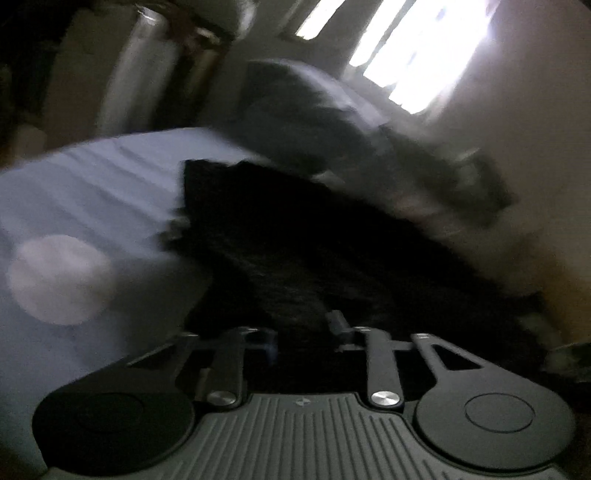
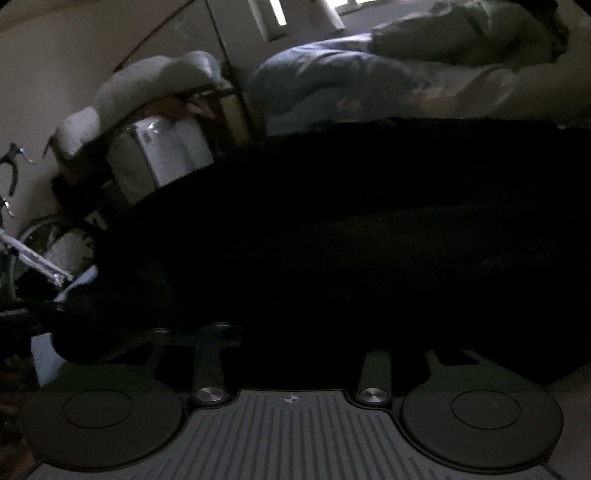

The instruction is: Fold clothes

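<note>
Listing from left to right, as seen by the left wrist camera:

- Bed sheet (image 1: 92, 192), pale blue, creased, with a round pale patch (image 1: 59, 280) on it at the far left.
- Black garment (image 1: 295, 240), spread over the sheet from the middle of the view toward the right and running down to the gripper. Its upper left corner is seen against the sheet.
- Left gripper (image 1: 303, 332), at the lower middle. The black cloth is seen directly between the two fingers; whether it is pinched cannot be told, since the fingertips are lost against the dark fabric and the view is blurred.
- Grey bundle of cloth (image 1: 295, 110), lying beyond the black garment.
- Window (image 1: 424, 55), bright, at the upper right.

As seen by the right wrist camera:

- Bicycle (image 2: 22, 254), partly seen at the far left edge.
- Rack (image 2: 159, 147) with pale items piled on it, left of middle.
- Black garment (image 2: 351, 221), filling the middle of the view from edge to edge, draped over and in front of the gripper.
- Right gripper (image 2: 303, 354), almost wholly hidden by the dark cloth; its fingers are not made out, so its state cannot be told.
- Pale blue bedding (image 2: 325, 74) and a grey pillow (image 2: 443, 33), beyond the garment at the upper right.
</note>
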The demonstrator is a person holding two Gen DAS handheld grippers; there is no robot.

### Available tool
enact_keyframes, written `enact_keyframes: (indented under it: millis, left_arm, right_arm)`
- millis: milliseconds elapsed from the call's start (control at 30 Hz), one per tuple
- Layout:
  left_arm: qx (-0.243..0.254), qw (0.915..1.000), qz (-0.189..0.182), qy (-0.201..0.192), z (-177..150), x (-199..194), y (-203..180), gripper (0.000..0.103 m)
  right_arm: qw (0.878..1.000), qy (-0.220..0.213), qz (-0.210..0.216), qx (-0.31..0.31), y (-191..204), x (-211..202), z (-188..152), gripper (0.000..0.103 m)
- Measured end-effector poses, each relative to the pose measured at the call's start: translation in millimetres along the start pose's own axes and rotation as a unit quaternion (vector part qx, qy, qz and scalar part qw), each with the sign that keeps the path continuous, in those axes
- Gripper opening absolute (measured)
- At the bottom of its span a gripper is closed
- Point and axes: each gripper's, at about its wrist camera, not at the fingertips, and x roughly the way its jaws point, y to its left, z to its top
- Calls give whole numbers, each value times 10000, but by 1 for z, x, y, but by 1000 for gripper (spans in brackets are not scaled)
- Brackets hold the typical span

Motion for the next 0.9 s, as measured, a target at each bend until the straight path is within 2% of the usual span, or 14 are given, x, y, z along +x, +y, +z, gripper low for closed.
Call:
enact_keyframes:
  millis: [33, 67, 133, 200, 300, 367, 433, 500, 567, 633, 733, 900]
  left_arm:
    - [-8, 9998, -173, -28, 0, -8, 1, 21]
    - [64, 9997, -242, -36, -1, -16, 0, 21]
    - [159, 9992, -352, -38, -6, -31, -1, 21]
    - [56, 9995, -298, 85, -18, -37, 4, 21]
    - [-140, 9988, 73, 471, -35, -28, 15, 20]
    - [-328, 9987, 163, 365, -38, -31, 15, 30]
    - [-530, 9974, 470, 118, -37, -41, 10, 73]
    - [-870, 9933, 743, -184, -41, -58, 6, 89]
    - [-1398, 9872, 688, -338, -47, -73, 6, 90]
    - [-1932, 9781, 670, -382, -58, -84, 4, 96]
    - [-2779, 9585, 501, -405, -77, -86, 4, 101]
    - [-3568, 9295, 553, -749, -93, -60, 7, 101]
  right_arm:
    - [10000, 14, 88, 12, -3, -7, 2, 12]
    - [9999, 41, 164, -10, -5, -16, 3, 7]
    - [9995, 113, 294, 38, -9, -34, 2, 6]
    - [9990, 263, 360, -20, -8, -42, -5, 6]
    - [9979, 593, 253, -78, -14, -34, -19, 9]
    - [9979, 619, 179, -42, -15, -40, -21, 19]
    - [9985, 541, 91, -65, -14, -54, -19, 30]
    - [9988, 474, 26, -154, -14, -70, -18, 39]
    - [9988, 417, -17, -248, -17, -87, -17, 46]
    - [9988, 368, -52, -328, -20, -103, -17, 46]
    - [9989, 310, -110, -344, -26, -122, -17, 49]
    - [9995, 210, -158, -163, -29, -141, -19, 52]
